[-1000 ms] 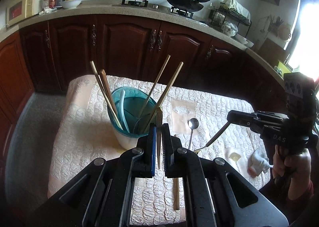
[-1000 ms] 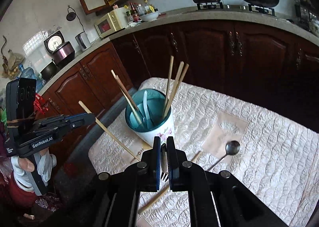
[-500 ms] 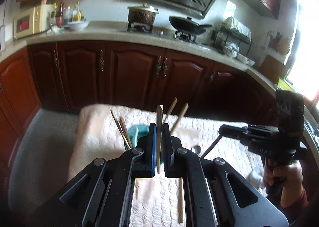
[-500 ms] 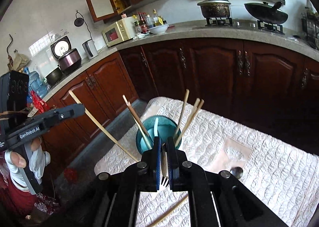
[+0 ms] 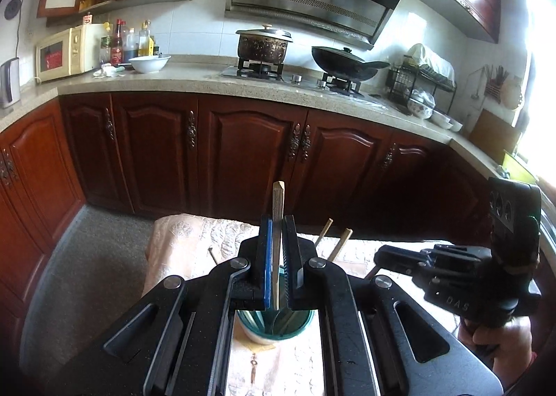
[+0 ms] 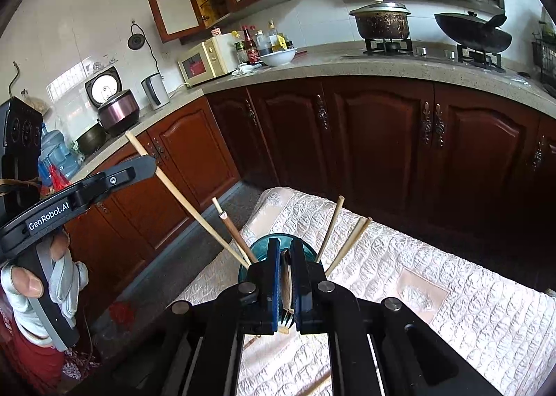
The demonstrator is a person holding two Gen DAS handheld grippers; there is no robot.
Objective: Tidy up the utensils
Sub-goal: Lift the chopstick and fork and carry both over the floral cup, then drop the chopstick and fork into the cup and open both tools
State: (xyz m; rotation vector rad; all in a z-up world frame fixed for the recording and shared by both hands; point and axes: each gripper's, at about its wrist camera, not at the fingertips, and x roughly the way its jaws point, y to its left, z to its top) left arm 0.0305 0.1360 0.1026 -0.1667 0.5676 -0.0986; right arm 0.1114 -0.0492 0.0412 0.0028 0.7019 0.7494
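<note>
The left gripper has its jaws pinching a chopstick. The stick stands straight up, and its low end dips into the teal cup right below. The right gripper has its jaws pinching a fork, prongs toward the camera, just above the same cup.

I think this is the step of putting things into the cup. Next, the left jaws should let go so the stick drops in. Then the fork should tip up and go in too.

Four sticks already lean out of the cup, so room inside is tight. The cup sits near the far end of the quilted cloth, so a hard bump could tip it. There is open room above.
</note>
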